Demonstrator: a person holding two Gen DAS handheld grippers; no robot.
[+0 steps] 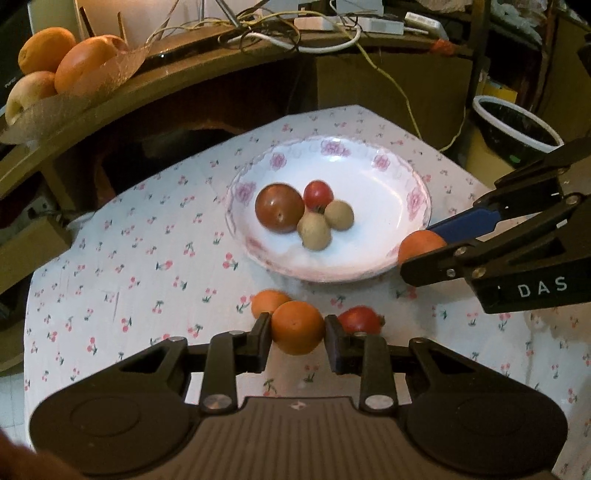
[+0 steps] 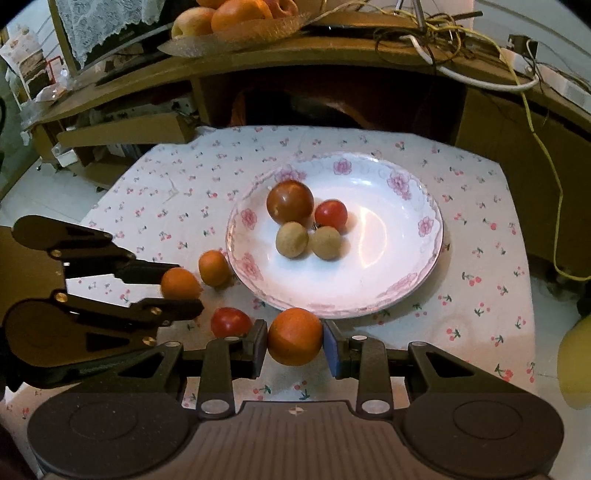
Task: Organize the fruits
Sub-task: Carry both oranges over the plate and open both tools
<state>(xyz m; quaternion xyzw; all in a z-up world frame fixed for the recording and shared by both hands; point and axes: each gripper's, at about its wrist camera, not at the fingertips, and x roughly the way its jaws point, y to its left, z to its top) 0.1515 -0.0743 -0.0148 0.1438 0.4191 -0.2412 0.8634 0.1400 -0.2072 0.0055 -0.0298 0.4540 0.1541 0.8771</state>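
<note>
Both grippers are loaded here. The left gripper (image 1: 297, 326) is clamped narrow on a small orange (image 1: 297, 326), pads pressed against its two sides, held just above the cherry-print cloth (image 1: 147, 240) that covers the desk. In the right wrist view that same left gripper (image 2: 184, 291) comes in from the left edge with its orange (image 2: 180, 283) between the tips. The right gripper (image 2: 295, 336) is likewise closed on a second orange (image 2: 295, 336), black pad on one side, blue pad on the other, right at the near rim of the plate (image 2: 406, 288). From the left wrist view the right gripper (image 1: 415, 251) reaches in from the right, and its orange (image 1: 421, 245) sits at the plate's (image 1: 369, 266) right-hand rim. Inside the white, pink-flowered plate lies a tight cluster: a big dark red tomato (image 2: 290, 201), a small red tomato (image 2: 331, 213), and two tan round fruits (image 2: 291, 239), (image 2: 325, 242), all touching or nearly so. Loose on the cloth beside the plate there's another orange (image 2: 214, 267) and a red tomato (image 2: 231, 321), near the left gripper's tips. Up behind, on the wooden shelf (image 2: 332, 59), a glass bowl (image 2: 236, 40) holds large oranges and an apple, with a tangle of cables (image 2: 443, 29) next to it.
</note>
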